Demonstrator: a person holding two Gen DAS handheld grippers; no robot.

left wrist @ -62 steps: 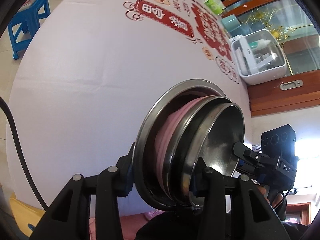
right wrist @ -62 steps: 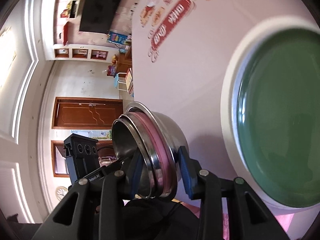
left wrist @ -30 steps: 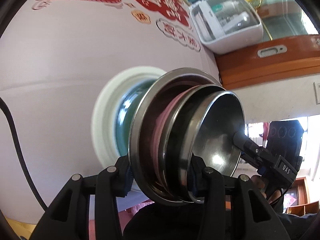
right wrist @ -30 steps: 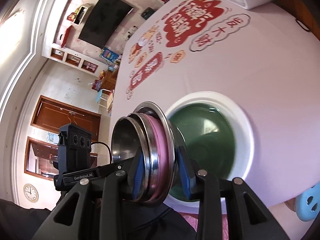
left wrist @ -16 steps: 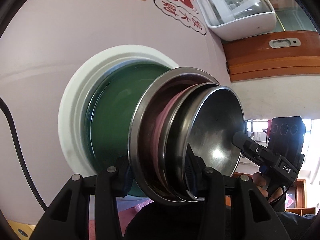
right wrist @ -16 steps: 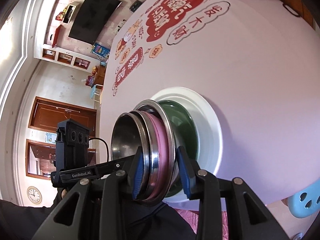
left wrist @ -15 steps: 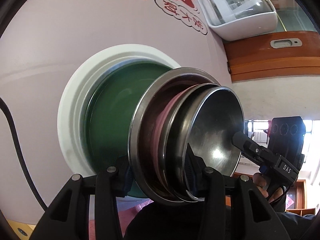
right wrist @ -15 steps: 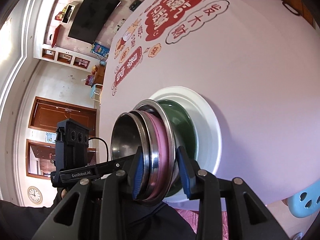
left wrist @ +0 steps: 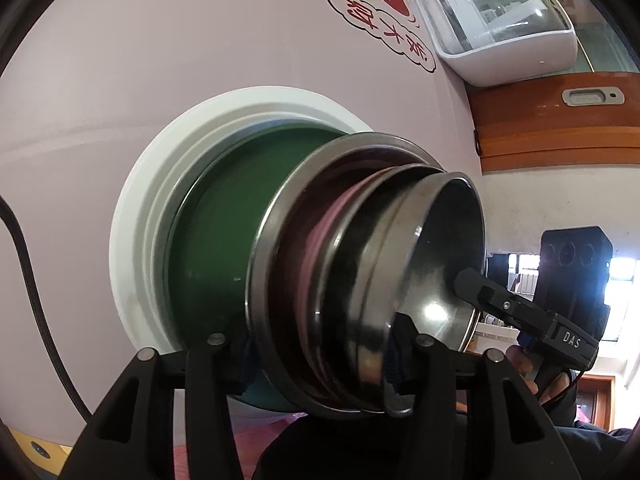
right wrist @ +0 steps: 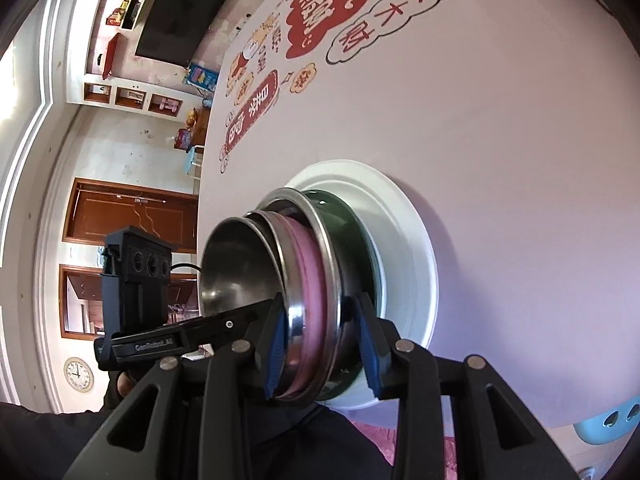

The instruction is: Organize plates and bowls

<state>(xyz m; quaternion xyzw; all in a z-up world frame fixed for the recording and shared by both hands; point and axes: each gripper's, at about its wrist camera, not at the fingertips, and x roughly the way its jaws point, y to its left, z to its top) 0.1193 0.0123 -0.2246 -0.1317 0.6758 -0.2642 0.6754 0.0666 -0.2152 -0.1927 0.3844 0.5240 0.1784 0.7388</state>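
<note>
A nested stack of bowls (left wrist: 360, 280), steel with a pink one between them, rests in or just over a green plate (left wrist: 224, 216) that lies on a white plate (left wrist: 160, 160). My left gripper (left wrist: 320, 360) is shut on the stack's rim on one side. My right gripper (right wrist: 320, 344) is shut on the stack (right wrist: 304, 280) on the opposite side, with the green plate (right wrist: 360, 240) and white plate (right wrist: 408, 240) behind it. Each gripper shows in the other's view.
The plates sit near the front edge of a round table with a pale pink cloth (left wrist: 120, 60) printed with red characters. A white lidded box (left wrist: 500, 20) stands at the table's far side. A light blue stool (right wrist: 604, 424) is below the table edge.
Both grippers carried the bowl stack across the table to the plates and brought it down close onto the green plate. The grip has not changed.
</note>
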